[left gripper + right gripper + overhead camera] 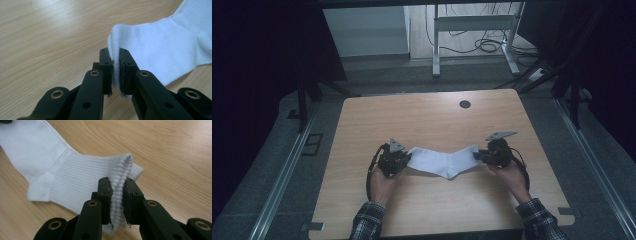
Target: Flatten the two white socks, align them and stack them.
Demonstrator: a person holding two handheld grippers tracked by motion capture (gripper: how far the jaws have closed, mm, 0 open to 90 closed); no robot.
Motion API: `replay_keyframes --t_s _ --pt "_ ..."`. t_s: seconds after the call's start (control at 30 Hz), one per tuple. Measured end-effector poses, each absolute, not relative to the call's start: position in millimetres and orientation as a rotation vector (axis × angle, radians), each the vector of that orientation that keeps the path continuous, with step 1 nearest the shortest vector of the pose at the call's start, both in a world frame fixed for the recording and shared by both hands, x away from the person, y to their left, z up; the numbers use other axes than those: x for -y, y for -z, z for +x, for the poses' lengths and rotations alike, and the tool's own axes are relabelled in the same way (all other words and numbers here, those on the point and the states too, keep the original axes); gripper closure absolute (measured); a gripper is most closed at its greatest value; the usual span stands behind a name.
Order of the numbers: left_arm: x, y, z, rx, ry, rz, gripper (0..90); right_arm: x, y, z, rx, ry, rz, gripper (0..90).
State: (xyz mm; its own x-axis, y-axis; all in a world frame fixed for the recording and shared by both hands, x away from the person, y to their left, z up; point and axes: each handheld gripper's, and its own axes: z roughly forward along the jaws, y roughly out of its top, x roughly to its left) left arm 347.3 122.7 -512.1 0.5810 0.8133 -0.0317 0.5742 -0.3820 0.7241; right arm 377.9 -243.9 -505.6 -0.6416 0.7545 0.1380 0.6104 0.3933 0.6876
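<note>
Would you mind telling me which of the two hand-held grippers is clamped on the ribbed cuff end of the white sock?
The right hand-held gripper: its jaws pinch the ribbed cuff of the sock, whereas the left hand-held gripper grips the smooth toe end.

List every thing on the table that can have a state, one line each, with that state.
white sock: stretched flat between the two grippers, bent at the heel, both ends pinched.
left gripper: shut on the smooth toe end of the sock.
right gripper: shut on the ribbed cuff of the sock.
table: bare wood around the sock.
</note>
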Motion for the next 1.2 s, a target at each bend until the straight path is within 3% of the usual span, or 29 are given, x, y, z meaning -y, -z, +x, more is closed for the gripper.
replay_keyframes --t_s 0.4,0.53,0.57,0.83,1.2 --pt "-125.3 532.5 355.2 -1.156 -0.401 2.099 76.0 244.1 521.9 384.8 -2.454 -1.04 1.24 68.5" --pt "-127.3 531.4 354.5 -1.184 -0.423 2.068 55.0 244.5 521.6 384.5 -2.444 -1.029 1.235 62.1" --pt "-128.9 530.7 354.3 -1.193 -0.432 2.055 50.8 245.4 519.8 384.3 -2.433 -1.039 1.238 57.1" --pt "-132.9 527.6 351.7 -1.211 -0.436 2.021 36.2 244.4 513.3 381.2 -2.418 -1.083 1.223 46.1" --pt "-136.0 517.7 344.9 -1.169 -0.416 2.011 24.2 244.8 503.8 374.5 -2.427 -1.109 1.182 39.8"
